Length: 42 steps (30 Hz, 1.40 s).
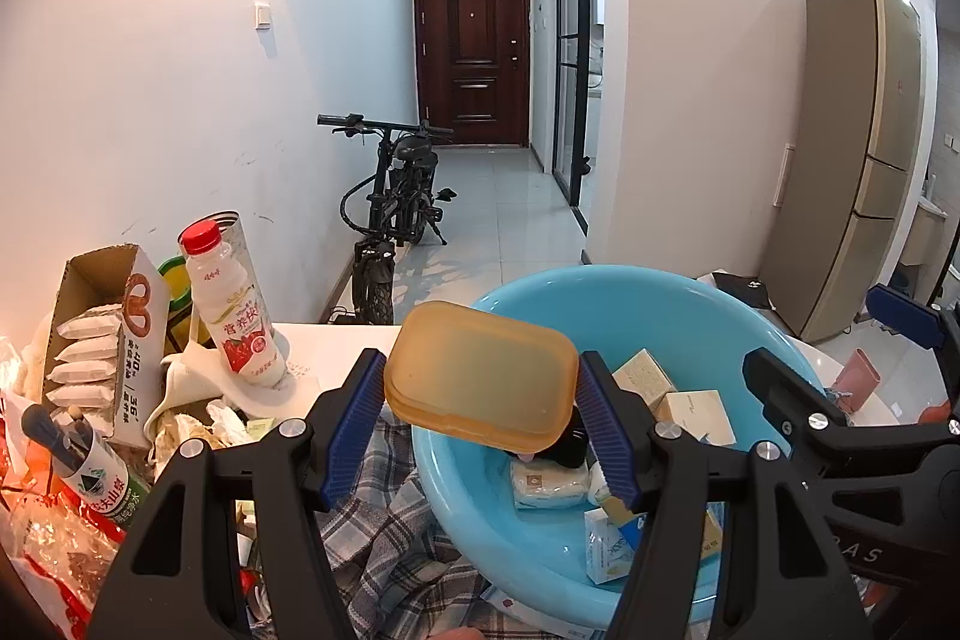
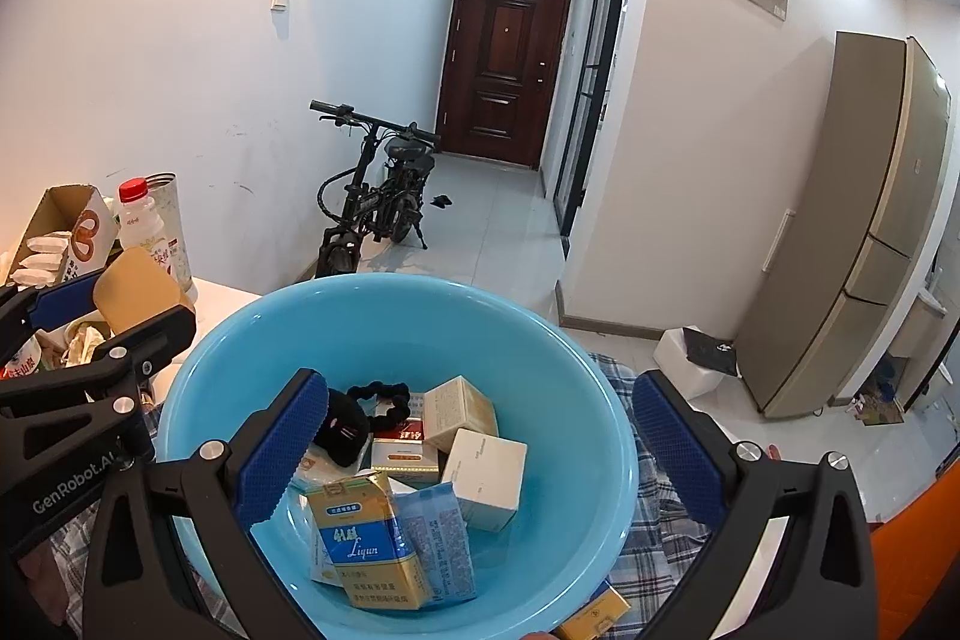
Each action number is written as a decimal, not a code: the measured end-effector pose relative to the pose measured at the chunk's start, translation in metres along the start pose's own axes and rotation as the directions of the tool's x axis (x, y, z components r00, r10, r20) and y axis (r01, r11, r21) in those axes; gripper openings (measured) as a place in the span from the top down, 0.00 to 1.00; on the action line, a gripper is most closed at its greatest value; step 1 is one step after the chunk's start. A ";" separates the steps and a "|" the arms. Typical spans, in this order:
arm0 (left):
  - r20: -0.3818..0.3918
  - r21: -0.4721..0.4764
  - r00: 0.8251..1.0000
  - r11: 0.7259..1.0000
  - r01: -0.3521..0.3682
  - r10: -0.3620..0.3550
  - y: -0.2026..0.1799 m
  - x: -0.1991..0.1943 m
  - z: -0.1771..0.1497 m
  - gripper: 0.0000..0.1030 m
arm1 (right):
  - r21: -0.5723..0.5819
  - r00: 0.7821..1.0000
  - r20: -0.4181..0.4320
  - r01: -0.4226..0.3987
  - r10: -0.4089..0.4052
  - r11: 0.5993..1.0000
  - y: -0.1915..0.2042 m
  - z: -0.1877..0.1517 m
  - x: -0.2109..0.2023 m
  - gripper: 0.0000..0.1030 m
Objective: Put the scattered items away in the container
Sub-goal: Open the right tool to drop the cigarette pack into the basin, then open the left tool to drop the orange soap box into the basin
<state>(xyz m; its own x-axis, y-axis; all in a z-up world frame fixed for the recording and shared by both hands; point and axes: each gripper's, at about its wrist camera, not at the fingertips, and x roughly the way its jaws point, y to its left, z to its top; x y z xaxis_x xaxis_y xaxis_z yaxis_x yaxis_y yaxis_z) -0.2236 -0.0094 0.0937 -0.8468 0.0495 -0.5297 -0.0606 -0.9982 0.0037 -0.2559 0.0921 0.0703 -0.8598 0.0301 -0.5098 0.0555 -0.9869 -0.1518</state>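
The left gripper (image 1: 480,415) is closed part-way on an amber plastic box (image 1: 478,371), its ribbed blue pads pressing the two short ends; the box hangs level between the fingers, above the near-left rim of the blue basin (image 1: 690,307). The box appears to be a thin-walled lidded case: judged light, stiff across its length, smooth-skinned and liable to slip or rotate if the grip loosens unevenly. The present hold across the short ends is sound; a hold across the flat lid would likely flex it. The right gripper (image 2: 474,454) stands with its fingers fully spread and nothing pressed between them; its left finger is inside the basin, its right finger outside the rim. Directly beyond its fingertips lie the yellow-and-blue carton (image 2: 369,544), white cartons (image 2: 483,478) and a black soft item (image 2: 342,427). Clearance: the basin floor is largely covered, so the box would rest on other items rather than on the base. Open room lies ahead of the left fingers, over the basin centre. Left of the left fingers the table is crowded by a red-capped bottle (image 1: 231,307) and an open snack box (image 1: 105,340); avoid sweeping that way. The right gripper sits close on the other side.
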 end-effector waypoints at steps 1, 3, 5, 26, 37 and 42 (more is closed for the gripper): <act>0.000 0.000 1.000 1.000 0.001 -0.001 0.000 0.000 0.000 0.40 | -0.001 1.000 -0.002 -0.005 0.005 1.000 -0.001 0.000 0.000 0.00; 0.002 -0.006 1.000 1.000 0.007 -0.007 0.001 0.001 0.000 0.40 | -0.001 1.000 -0.005 -0.003 0.003 1.000 -0.001 0.001 0.002 0.00; -0.002 -0.005 1.000 1.000 0.012 -0.012 0.000 0.002 0.000 0.40 | 0.001 1.000 -0.006 0.000 0.000 1.000 -0.002 0.001 0.002 0.00; 0.009 0.006 0.999 0.999 0.049 -0.049 -0.008 -0.001 -0.001 0.39 | 0.006 0.999 -0.035 0.021 -0.021 1.000 -0.013 0.000 0.008 0.00; -0.001 0.011 0.998 0.998 0.062 -0.062 -0.011 0.004 -0.004 0.39 | -0.018 0.999 -0.030 0.018 -0.019 1.000 -0.010 0.000 0.003 0.00; -0.018 0.005 0.998 0.998 0.063 -0.063 -0.012 0.009 -0.005 0.39 | -0.035 0.999 -0.030 0.026 -0.027 0.999 -0.010 0.001 0.001 0.00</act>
<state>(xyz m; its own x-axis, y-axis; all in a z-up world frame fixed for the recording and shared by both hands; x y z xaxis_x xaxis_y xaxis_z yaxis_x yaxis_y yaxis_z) -0.2278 0.0024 0.0848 -0.8317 0.1119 -0.5438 -0.1170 -0.9928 -0.0254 -0.2577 0.1015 0.0719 -0.8454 0.0619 -0.5306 0.0507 -0.9795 -0.1950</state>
